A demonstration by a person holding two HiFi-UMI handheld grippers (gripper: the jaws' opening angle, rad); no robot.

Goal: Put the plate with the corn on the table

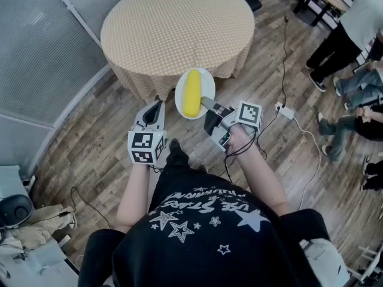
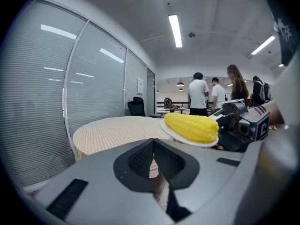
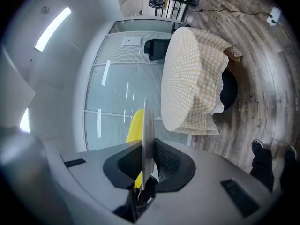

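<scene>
A white plate carrying a yellow corn cob hangs in the air just short of the round table with its checked yellow cloth. My right gripper is shut on the plate's near rim; in the right gripper view the plate shows edge-on between the jaws, with the corn to its left. My left gripper hangs left of the plate, jaws pressed together and empty. The left gripper view shows the corn on the plate, and the table beyond.
A glass partition runs along the left. Several people stand and sit at the right. A white power strip and cables lie on the wooden floor. A black office chair stands behind the table.
</scene>
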